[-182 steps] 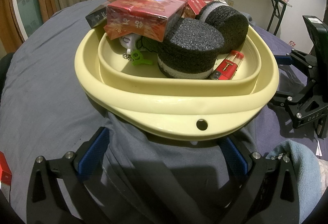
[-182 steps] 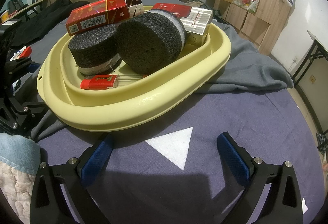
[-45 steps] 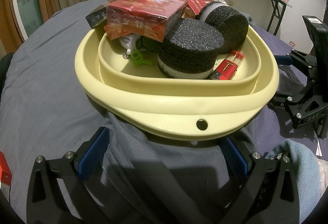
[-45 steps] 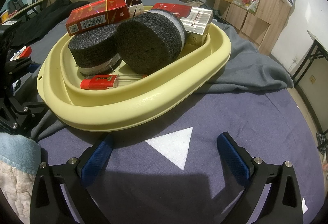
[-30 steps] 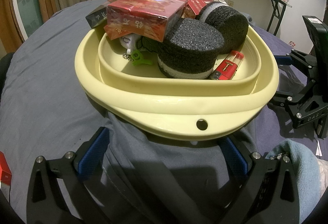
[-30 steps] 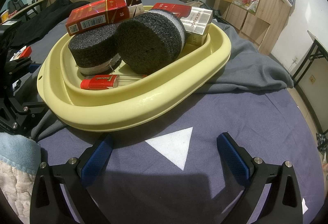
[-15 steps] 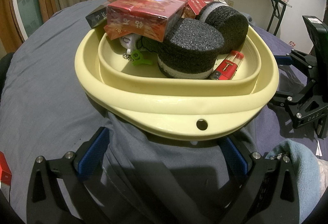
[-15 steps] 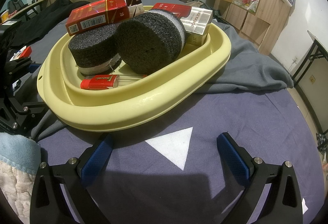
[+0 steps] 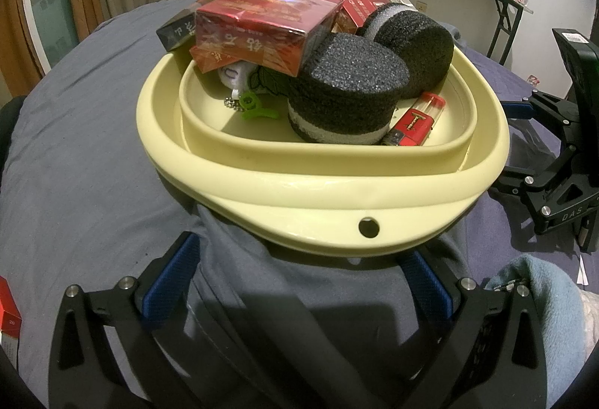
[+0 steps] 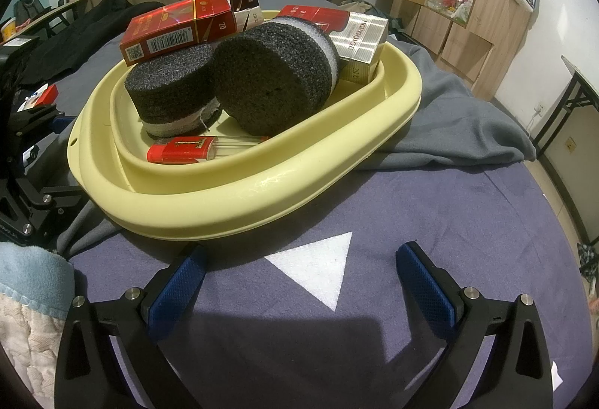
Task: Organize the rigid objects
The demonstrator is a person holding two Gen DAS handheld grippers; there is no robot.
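Note:
A pale yellow basin (image 9: 337,199) (image 10: 239,199) sits on a bed over a grey cloth. It holds two black foam cylinders (image 9: 348,87) (image 10: 273,79), red cigarette boxes (image 9: 262,27) (image 10: 176,25), a silver and red box (image 10: 355,34), a red lighter (image 9: 413,122) (image 10: 179,149) and a green clip (image 9: 254,107). My left gripper (image 9: 295,281) is open and empty, just short of the basin's near rim. My right gripper (image 10: 299,278) is open and empty, over a white triangle (image 10: 318,270) on the sheet.
The right gripper's body (image 9: 561,154) stands right of the basin in the left wrist view. The left gripper's body (image 10: 22,162) shows at the left edge of the right wrist view. A red box (image 9: 7,323) lies at far left. A blue towel (image 9: 543,304) lies at lower right.

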